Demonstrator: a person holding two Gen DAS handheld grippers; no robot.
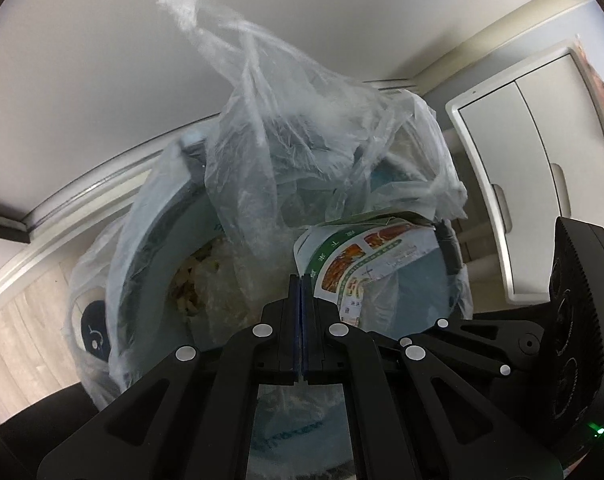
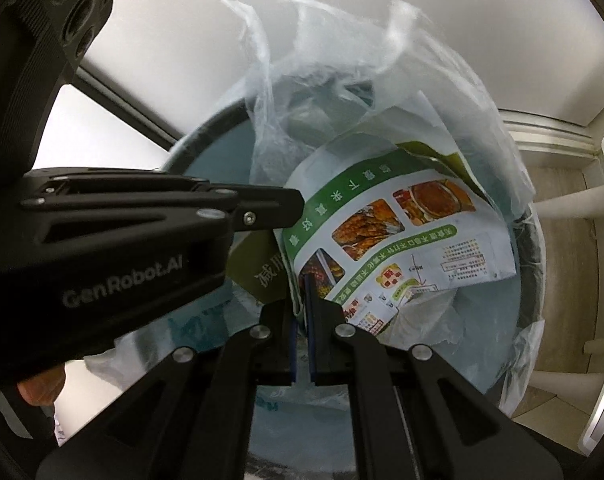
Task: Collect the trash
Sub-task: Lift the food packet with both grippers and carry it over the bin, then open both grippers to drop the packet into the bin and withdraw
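A round bin (image 2: 535, 280) lined with a pale blue bag stands below both grippers. A clear plastic bag (image 1: 286, 152) rises out of it, its top loose in the air. My left gripper (image 1: 300, 284) is shut over the bin, its pads pressed together; whether bag film is pinched between them I cannot tell. My right gripper (image 2: 302, 284) is shut on the edge of a green and white food flyer (image 2: 389, 232) that curls inside the bin. The flyer also shows in the left wrist view (image 1: 365, 256). The left gripper reaches in from the left in the right wrist view (image 2: 278, 208).
A white two-door cabinet (image 1: 541, 168) stands at the right of the bin. Wood floor (image 1: 18, 320) and a white baseboard lie to the left. Food scraps (image 1: 190, 284) sit in the bin. A white wall is behind.
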